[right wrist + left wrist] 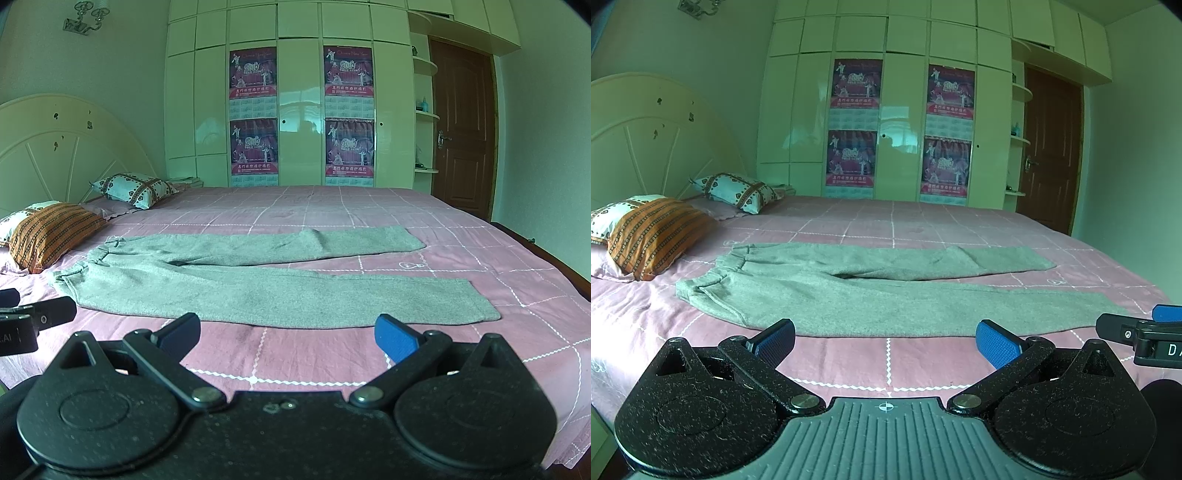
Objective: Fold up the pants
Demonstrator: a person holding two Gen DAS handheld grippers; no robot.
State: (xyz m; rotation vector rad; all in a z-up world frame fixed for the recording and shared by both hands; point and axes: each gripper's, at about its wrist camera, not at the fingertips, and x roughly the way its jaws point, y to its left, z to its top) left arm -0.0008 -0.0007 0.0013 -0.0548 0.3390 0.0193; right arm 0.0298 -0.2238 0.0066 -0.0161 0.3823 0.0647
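Grey pants (pixel 849 295) lie flat on the pink checked bedsheet (pixel 923 365), waistband to the left near the pillows, both legs stretched to the right and spread apart. They also show in the right wrist view (pixel 258 284). My left gripper (pixel 886 341) is open and empty, just in front of the near leg's edge. My right gripper (pixel 288 334) is open and empty, also just in front of the near leg. The right gripper shows at the right edge of the left wrist view (pixel 1145 332). The left gripper shows at the left edge of the right wrist view (pixel 33 317).
An orange striped pillow (pixel 653 236) and a heart-patterned pillow (pixel 738 192) lie at the head of the bed, left of the waistband. A cream headboard (pixel 653 136) stands behind them. A wardrobe with posters (pixel 886 129) and a brown door (pixel 1052 147) are beyond the bed.
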